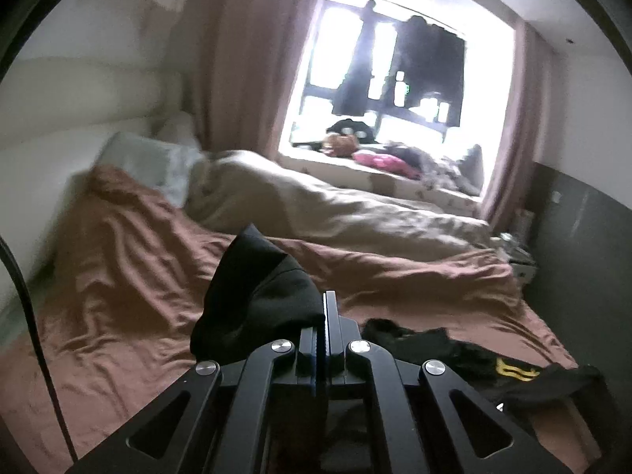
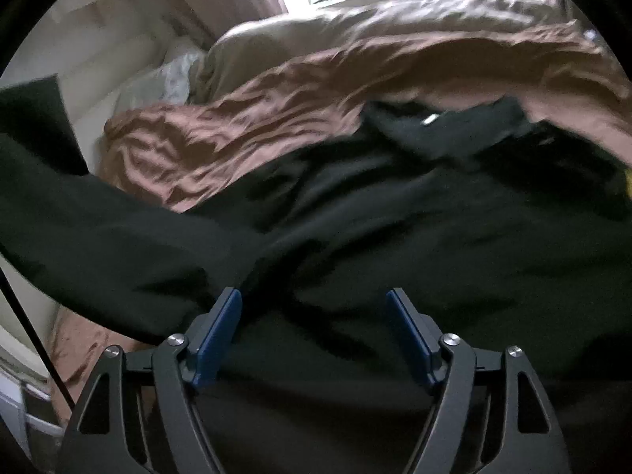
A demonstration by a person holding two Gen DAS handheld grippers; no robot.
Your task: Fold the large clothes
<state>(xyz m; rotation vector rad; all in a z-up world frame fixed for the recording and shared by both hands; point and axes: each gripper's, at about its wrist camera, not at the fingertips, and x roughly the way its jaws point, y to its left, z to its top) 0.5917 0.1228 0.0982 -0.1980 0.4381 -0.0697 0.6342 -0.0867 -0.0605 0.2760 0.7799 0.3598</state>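
The left claw point(image 1: 326, 308) has its two fingers pressed together on a fold of the black garment point(image 1: 256, 296), and the pinched cloth rises in a peak to the left of the fingertips, lifted above the bed point(image 1: 118, 276). More of the same black cloth, with a yellow print point(image 1: 515, 371), lies flat on the brown sheet point(image 1: 395, 272) to the right of the claw. Behind it a beige duvet point(image 1: 316, 205) is bunched along the far side of the bed, with a pale pillow point(image 1: 150, 162) against the headboard. Pink curtains point(image 1: 245, 59) frame a bright window point(image 1: 395, 79), and dark clothes hang in front of the glass above a cluttered sill.

In the right wrist view, the right claw point(image 2: 314, 300) stands with its blue-padded fingers point(image 2: 233, 308) wide apart, gripping nothing, just above the black garment point(image 2: 355, 217), which spreads across most of the view over the brown sheet point(image 2: 237, 118). A strip of the garment runs up and away to the left edge. The picture is blurred, so whether the fingertips touch the cloth cannot be told
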